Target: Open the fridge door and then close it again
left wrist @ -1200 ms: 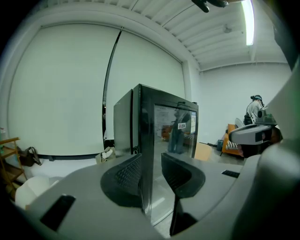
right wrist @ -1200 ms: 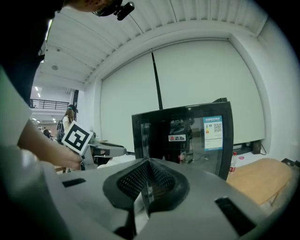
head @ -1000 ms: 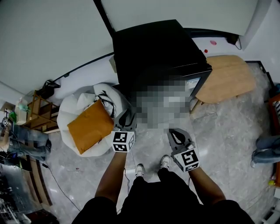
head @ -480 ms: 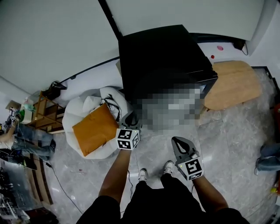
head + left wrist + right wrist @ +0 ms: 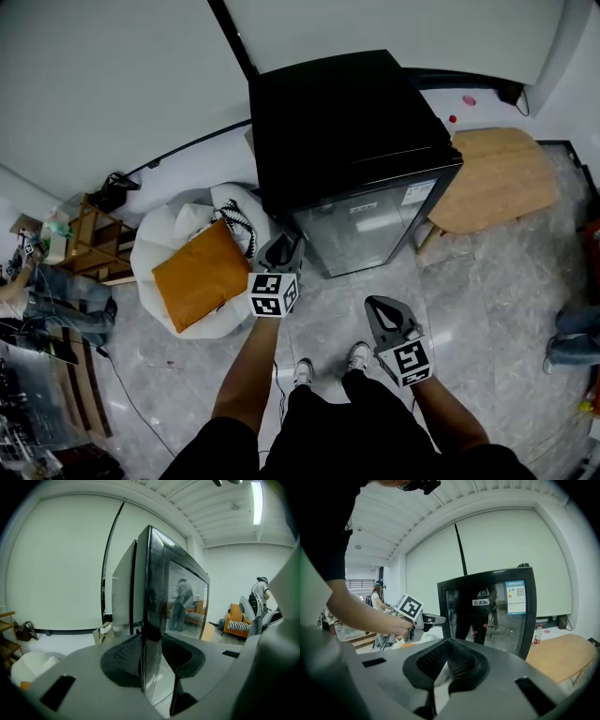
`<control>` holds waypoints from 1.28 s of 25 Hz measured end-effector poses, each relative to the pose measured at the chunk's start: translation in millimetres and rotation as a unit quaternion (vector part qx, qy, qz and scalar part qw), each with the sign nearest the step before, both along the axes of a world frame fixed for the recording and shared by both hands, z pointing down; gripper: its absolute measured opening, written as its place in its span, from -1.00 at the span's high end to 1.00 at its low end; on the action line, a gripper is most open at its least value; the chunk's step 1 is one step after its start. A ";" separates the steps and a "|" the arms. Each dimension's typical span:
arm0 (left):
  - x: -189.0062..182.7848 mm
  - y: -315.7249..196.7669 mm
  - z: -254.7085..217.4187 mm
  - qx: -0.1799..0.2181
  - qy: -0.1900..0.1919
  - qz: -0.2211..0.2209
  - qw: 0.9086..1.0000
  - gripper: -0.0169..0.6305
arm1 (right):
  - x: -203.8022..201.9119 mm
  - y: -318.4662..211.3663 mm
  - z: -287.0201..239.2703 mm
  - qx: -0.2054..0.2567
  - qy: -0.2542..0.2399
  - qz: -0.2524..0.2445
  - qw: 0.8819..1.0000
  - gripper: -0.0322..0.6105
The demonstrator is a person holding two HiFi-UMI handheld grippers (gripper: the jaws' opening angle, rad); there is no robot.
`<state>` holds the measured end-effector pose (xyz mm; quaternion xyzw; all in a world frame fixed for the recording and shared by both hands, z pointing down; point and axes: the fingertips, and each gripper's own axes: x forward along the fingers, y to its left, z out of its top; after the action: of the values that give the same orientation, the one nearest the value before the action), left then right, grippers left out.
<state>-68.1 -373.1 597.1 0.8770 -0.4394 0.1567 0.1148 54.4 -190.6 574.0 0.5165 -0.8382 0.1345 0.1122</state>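
A small black fridge [image 5: 337, 122] with a glass door [image 5: 361, 220] stands against the wall, and the door looks closed. My left gripper [image 5: 284, 246] is at the door's left edge. In the left gripper view the glass door [image 5: 183, 597] has its edge between the jaws of the left gripper [image 5: 152, 656]; the jaws are closing and both pads lie against the edge. My right gripper [image 5: 380, 305] hangs back in front of the fridge, shut and empty. In the right gripper view the right gripper [image 5: 448, 667] faces the fridge [image 5: 487, 611], and the left gripper [image 5: 433, 618] shows at the door's edge.
A white beanbag [image 5: 159, 234] with an orange cushion [image 5: 192, 272] lies left of the fridge. A round wooden table [image 5: 497, 178] stands to its right, with a bottle [image 5: 536, 634] beside it. A wooden shelf [image 5: 89, 244] and a person [image 5: 56, 300] are at far left.
My left gripper has moved forward to the door's left edge. My right gripper has stayed about where it was.
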 end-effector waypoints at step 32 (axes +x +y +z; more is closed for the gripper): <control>5.9 72.3 -1.4 -0.005 -0.012 -0.027 1.000 0.58 | -1.9 15.8 -23.3 0.034 -0.007 -0.009 0.999 0.84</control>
<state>-62.2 -300.8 595.6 0.8624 -0.4634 0.1658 0.1181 52.5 -174.8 550.6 0.5118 -0.8475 0.1085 0.0898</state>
